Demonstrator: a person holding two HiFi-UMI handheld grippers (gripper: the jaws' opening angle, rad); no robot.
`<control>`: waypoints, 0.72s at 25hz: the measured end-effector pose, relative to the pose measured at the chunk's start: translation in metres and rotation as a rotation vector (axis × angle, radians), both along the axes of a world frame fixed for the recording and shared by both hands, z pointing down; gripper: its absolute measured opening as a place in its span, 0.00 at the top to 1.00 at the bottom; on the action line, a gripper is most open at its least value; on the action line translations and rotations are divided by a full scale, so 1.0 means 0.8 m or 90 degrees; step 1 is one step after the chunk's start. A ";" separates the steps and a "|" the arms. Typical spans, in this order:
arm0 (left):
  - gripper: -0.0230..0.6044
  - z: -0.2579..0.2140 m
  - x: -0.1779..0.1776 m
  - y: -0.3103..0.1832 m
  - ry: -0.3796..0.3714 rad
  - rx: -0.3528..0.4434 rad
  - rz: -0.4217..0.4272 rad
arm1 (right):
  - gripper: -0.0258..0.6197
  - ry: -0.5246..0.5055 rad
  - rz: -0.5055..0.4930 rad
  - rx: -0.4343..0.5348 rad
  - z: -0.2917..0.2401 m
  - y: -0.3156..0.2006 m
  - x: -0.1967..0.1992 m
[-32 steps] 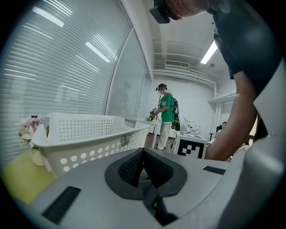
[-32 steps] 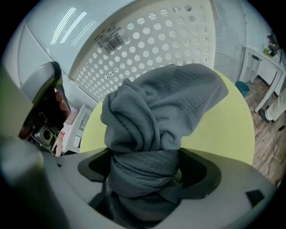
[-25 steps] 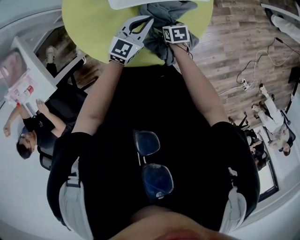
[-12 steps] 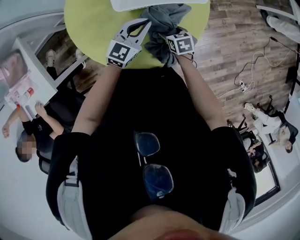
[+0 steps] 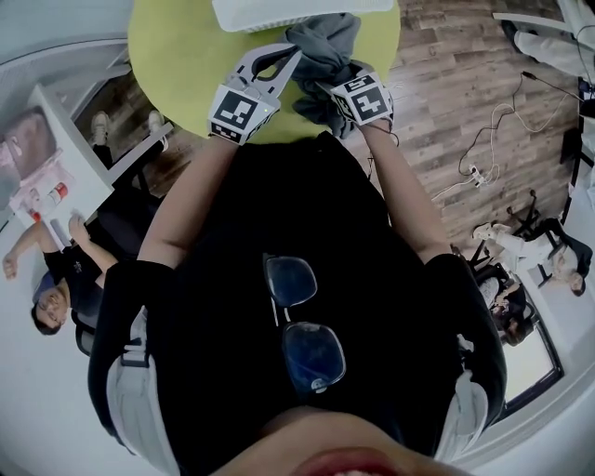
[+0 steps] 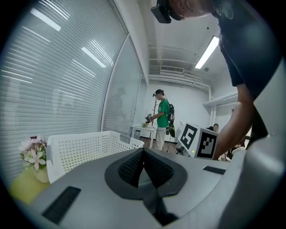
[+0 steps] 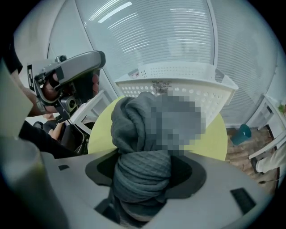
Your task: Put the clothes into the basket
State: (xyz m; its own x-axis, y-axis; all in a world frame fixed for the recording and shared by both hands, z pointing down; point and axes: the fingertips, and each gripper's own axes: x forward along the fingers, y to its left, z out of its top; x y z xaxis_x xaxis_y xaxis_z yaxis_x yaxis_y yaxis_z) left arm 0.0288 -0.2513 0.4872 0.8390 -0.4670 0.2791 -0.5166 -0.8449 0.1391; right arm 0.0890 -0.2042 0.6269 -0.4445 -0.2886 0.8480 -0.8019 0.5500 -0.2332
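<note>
The right tongs [image 7: 142, 179] have just been closing and are clamped on a bundled grey garment [image 7: 136, 129], which fills the gap between the jaws. The left tongs [image 6: 144, 153] are closed, with nothing between them, just beside the garment. The garment is held over the near edge of the round yellow-green counter [image 5: 177, 56], probably lifted clear of it. A white perforated basket [image 7: 187, 78] is placed at the far edge of the counter, behind the garment.

One garment [image 5: 323, 46], one basket [image 5: 279, 13], two claws [image 5: 292, 53] [image 7: 142, 176] (one table [image 5: 177, 56])
</note>
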 end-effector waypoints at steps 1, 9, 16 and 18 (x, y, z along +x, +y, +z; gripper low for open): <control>0.95 -0.004 0.003 0.000 0.001 0.003 0.003 | 0.47 0.006 -0.012 0.005 -0.007 0.001 0.001; 0.95 -0.047 0.020 0.007 -0.010 0.021 0.016 | 0.47 0.047 -0.104 0.026 -0.062 0.010 0.016; 0.95 -0.071 0.017 0.006 0.005 0.029 0.009 | 0.47 0.065 -0.198 0.042 -0.105 0.014 0.013; 0.95 -0.082 0.013 0.007 0.007 0.030 0.004 | 0.47 0.076 -0.227 0.051 -0.121 0.015 0.013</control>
